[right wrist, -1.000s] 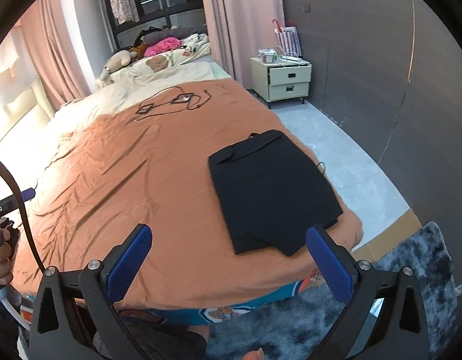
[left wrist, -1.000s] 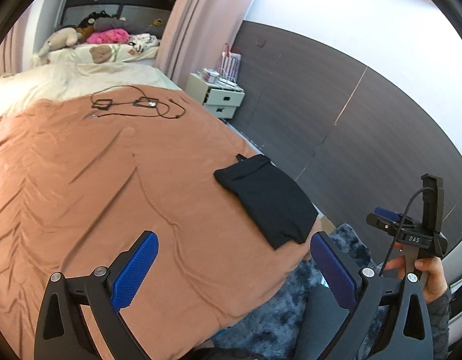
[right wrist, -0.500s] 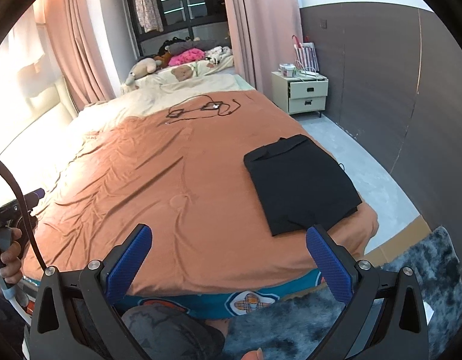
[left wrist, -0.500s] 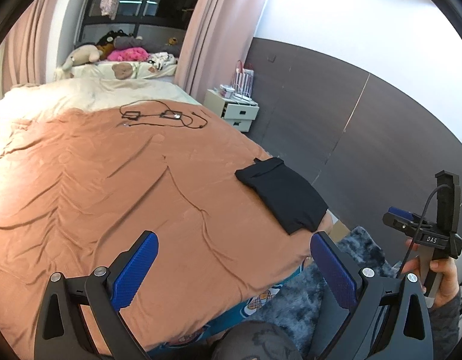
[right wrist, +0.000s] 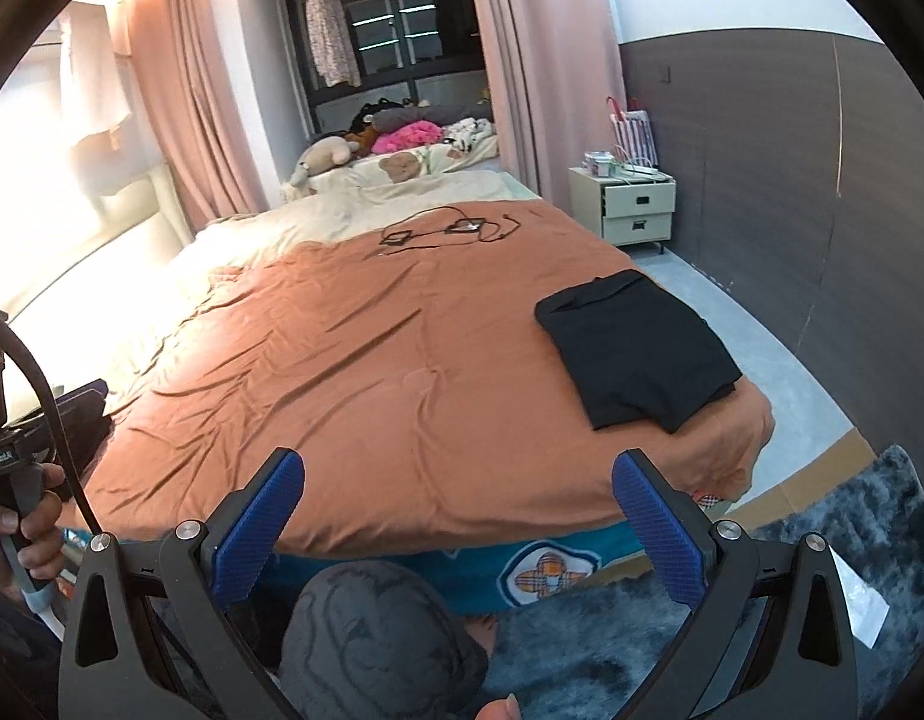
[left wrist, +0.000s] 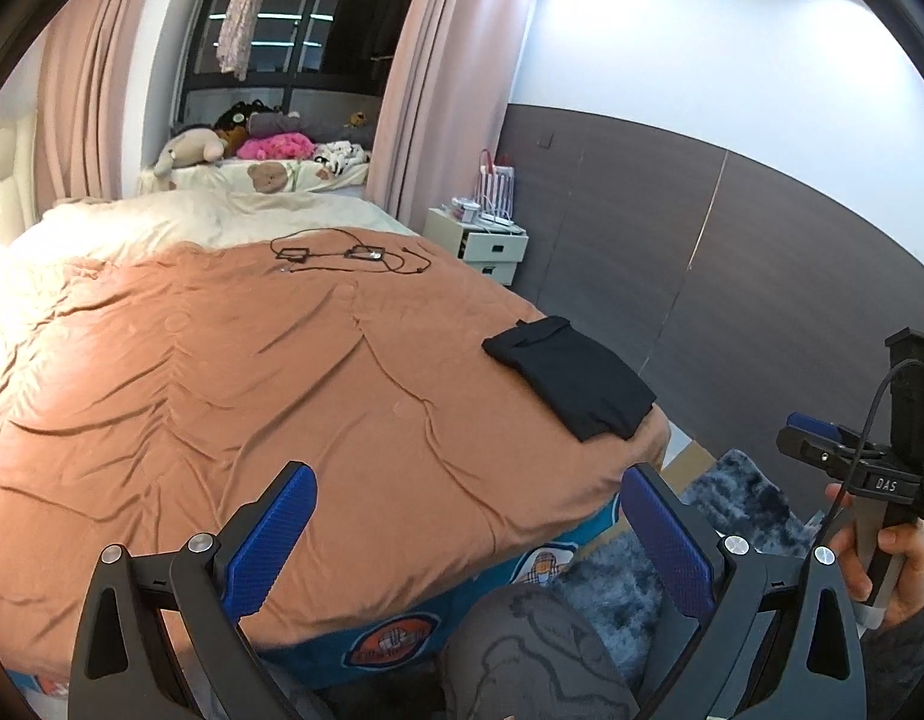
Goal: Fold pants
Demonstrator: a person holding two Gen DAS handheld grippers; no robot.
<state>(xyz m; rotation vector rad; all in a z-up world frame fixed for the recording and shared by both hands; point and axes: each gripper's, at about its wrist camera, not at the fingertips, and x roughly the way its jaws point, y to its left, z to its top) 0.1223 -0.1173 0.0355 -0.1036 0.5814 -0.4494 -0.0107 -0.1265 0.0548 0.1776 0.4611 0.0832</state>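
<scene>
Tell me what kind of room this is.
A bedroom in a home, most likely. A large bed under an orange cover fills the view, a bedside cabinet stands by the wall, and stuffed toys sit piled beyond it. Folded black pants lie near the bed's corner.

Folded black pants [left wrist: 573, 378] lie on the orange bedspread [left wrist: 252, 372] near its corner.

left gripper [left wrist: 467, 498]: jaws wide apart, empty | right gripper [right wrist: 459, 489]: jaws wide apart, empty
</scene>
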